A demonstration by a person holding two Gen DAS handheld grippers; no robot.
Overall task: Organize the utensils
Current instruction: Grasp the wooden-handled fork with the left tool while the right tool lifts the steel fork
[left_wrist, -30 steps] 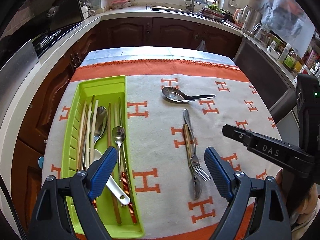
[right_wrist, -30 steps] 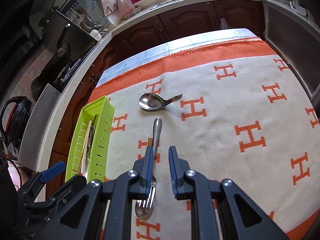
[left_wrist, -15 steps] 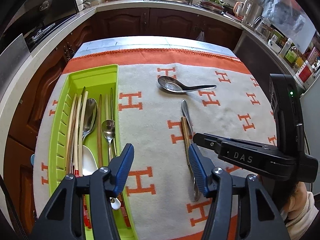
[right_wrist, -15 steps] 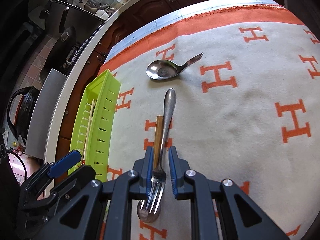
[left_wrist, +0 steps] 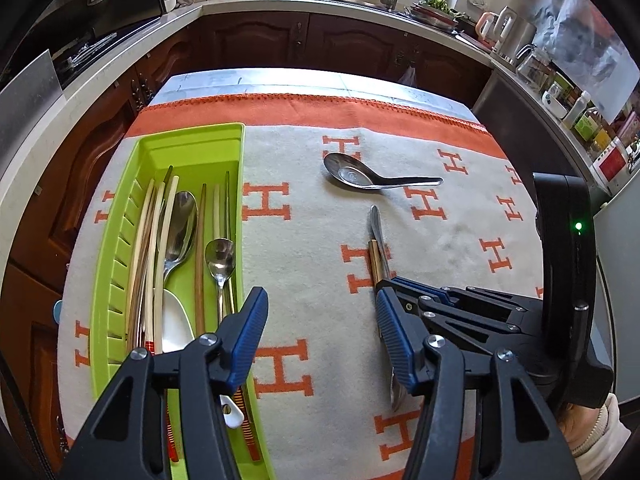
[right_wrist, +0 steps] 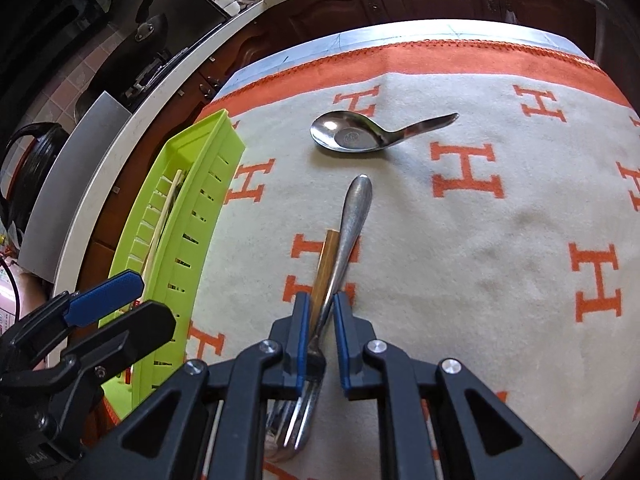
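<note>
Right wrist view gives me the clearest look: my right tool (right_wrist: 320,334) is down on the worktop (right_wrist: 500,220), its blue pads straddling the neck of a steel fork (right_wrist: 352,216) and a gold-handled utensil (right_wrist: 326,264) lying just beside it. The jaws are closing, with both handles between them; I cannot tell whether the pads already press on the metal. The fork's handle points to the far side, its tines near me under the tool. Beyond the handle tip lies a steel soup spoon (right_wrist: 348,134), bowl to the left, apart from the fork.

From the left wrist view, my left tool (left_wrist: 320,344) hangs over the cloth with its jaws apart and nothing between them. To its left sits the green tray (left_wrist: 192,140), holding chopsticks (left_wrist: 150,240), two steel spoons (left_wrist: 180,224) and a white spoon (left_wrist: 174,324). The right tool reaches in from the right, and a cream sleeve (left_wrist: 596,428) shows at the near right corner.
</note>
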